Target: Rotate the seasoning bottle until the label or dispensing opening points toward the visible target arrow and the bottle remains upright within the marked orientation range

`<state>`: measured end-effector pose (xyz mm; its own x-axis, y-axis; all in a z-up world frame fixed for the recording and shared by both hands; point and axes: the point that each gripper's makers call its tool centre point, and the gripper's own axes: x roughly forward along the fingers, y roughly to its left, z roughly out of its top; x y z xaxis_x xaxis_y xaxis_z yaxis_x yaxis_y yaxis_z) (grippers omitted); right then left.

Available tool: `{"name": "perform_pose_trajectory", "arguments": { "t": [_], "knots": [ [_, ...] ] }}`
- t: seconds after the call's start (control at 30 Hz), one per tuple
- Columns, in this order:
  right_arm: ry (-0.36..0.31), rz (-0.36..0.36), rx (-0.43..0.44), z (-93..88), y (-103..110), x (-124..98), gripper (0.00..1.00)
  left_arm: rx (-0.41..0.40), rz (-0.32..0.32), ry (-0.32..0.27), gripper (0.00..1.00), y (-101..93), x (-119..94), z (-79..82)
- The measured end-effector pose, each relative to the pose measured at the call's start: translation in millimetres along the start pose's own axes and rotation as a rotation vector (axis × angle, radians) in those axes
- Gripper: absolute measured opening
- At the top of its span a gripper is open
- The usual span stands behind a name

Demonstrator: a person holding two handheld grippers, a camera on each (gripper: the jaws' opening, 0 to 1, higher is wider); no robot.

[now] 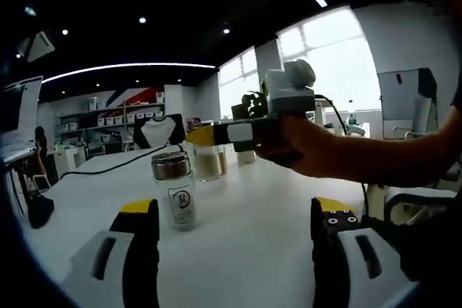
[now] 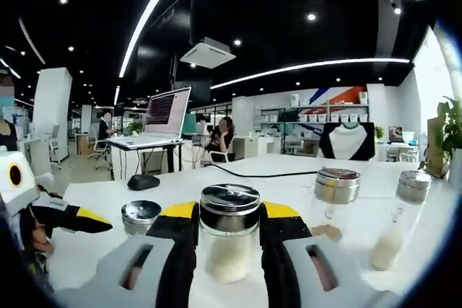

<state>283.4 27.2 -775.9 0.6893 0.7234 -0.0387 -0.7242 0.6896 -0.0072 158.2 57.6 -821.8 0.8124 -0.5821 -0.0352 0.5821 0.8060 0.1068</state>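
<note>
In the right gripper view, a glass seasoning bottle (image 2: 229, 243) with a metal lid and whitish contents stands upright on the white table (image 2: 289, 178). My right gripper (image 2: 228, 247) is shut on it, one jaw pressed on each side. The left gripper view shows that gripper (image 1: 198, 135), held by a hand (image 1: 310, 151), reaching in from the right above a whitish bottle (image 1: 208, 164). A labelled bottle (image 1: 177, 191) with a metal lid stands upright just ahead of my left gripper (image 1: 237, 232), which is open and holds nothing. My left gripper (image 2: 68, 218) shows at the left edge.
Two more lidded bottles (image 2: 336, 191) (image 2: 403, 218) stand to the right, and a low jar (image 2: 140, 216) to the left. A black cable (image 2: 253, 174) crosses the table, with a mouse (image 2: 143, 182) and a laptop (image 2: 162, 117) farther off. People sit at desks behind.
</note>
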Motion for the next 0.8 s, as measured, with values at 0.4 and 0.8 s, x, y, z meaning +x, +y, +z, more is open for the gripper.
{"name": "perform_pose_trajectory", "arguments": {
  "t": [0.4,0.8],
  "knots": [
    [-0.048,0.108,0.082,-4.7,29.7,-55.2,0.31,0.024,-0.101,-0.012,0.66,-24.2,13.7,1.5],
    [-0.101,0.294,0.044,-4.5,85.6,-88.2,0.31,0.051,-0.15,0.013,0.55,-33.3,17.2,0.5]
  ]
}}
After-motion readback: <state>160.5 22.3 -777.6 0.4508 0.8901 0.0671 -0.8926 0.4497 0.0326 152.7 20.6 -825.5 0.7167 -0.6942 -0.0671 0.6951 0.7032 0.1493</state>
